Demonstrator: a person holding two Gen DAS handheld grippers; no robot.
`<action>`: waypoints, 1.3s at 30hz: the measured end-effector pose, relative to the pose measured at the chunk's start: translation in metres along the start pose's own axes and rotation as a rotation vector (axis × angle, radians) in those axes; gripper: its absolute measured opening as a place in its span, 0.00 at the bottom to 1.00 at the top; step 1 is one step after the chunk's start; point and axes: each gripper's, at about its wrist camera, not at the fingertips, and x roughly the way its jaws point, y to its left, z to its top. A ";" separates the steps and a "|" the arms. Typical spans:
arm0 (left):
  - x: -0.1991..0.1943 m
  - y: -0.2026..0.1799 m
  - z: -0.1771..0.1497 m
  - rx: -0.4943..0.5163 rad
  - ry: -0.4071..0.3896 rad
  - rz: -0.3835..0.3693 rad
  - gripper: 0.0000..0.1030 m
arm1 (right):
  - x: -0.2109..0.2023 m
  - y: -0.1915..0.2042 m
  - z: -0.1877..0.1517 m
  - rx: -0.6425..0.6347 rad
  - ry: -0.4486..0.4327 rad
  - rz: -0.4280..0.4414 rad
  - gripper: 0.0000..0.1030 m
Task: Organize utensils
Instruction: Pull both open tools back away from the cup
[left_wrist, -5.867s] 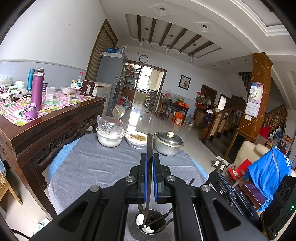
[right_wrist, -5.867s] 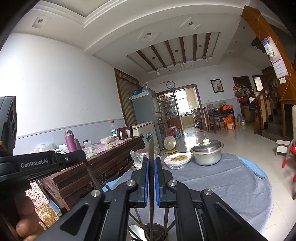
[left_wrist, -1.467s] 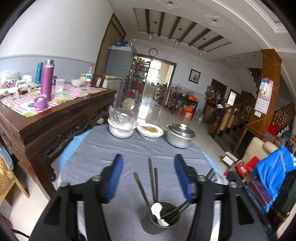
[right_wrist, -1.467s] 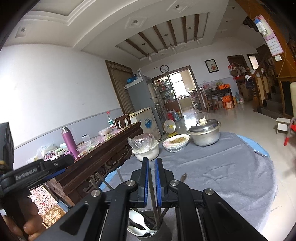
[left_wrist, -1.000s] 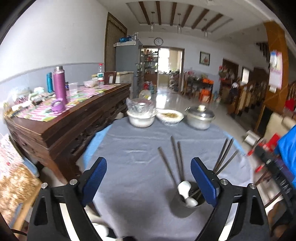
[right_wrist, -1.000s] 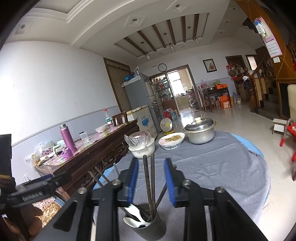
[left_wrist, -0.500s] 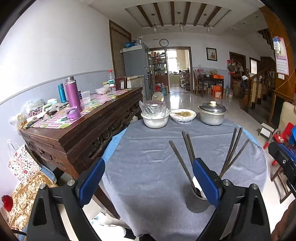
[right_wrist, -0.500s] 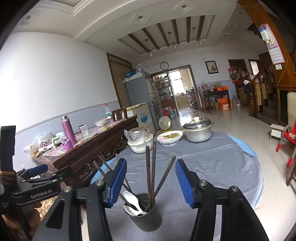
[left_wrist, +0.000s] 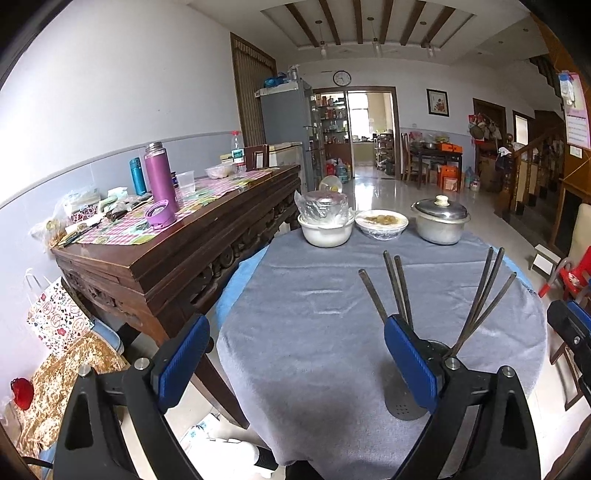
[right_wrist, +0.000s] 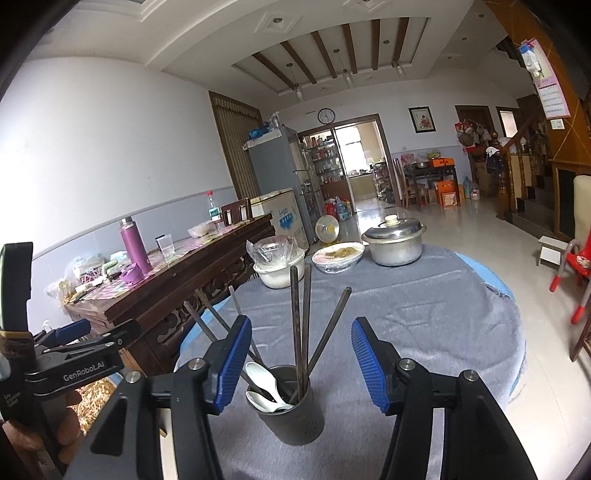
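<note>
The dark utensil holder (right_wrist: 290, 406) stands on the grey cloth (right_wrist: 424, 332) at six o'clock in the right wrist view, chopsticks (right_wrist: 299, 325) and white spoons (right_wrist: 263, 387) upright inside. The right gripper (right_wrist: 301, 363) and left gripper (left_wrist: 295, 363) are both spread wide, pinching nothing. The sorting looks finished, so I would draw both tools straight back, clear of the chopstick tips at twelve o'clock.

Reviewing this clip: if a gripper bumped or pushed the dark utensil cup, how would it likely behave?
The utensil cup looks narrow and tall, so it could tip rather than slide. The long chopsticks lean outward well above its rim, probably raising its balance point. The grey tablecloth looks soft and wrinkled, so it would likely drag at the base.
</note>
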 end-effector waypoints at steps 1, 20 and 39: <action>0.000 -0.001 -0.001 0.001 0.003 0.001 0.93 | 0.001 0.001 0.000 -0.001 0.004 0.002 0.59; 0.006 0.000 -0.023 -0.007 0.087 -0.013 0.93 | 0.015 0.006 -0.026 0.025 0.244 -0.041 0.59; 0.009 0.004 -0.033 -0.011 0.120 -0.035 0.93 | 0.021 0.014 -0.034 0.037 0.303 -0.051 0.59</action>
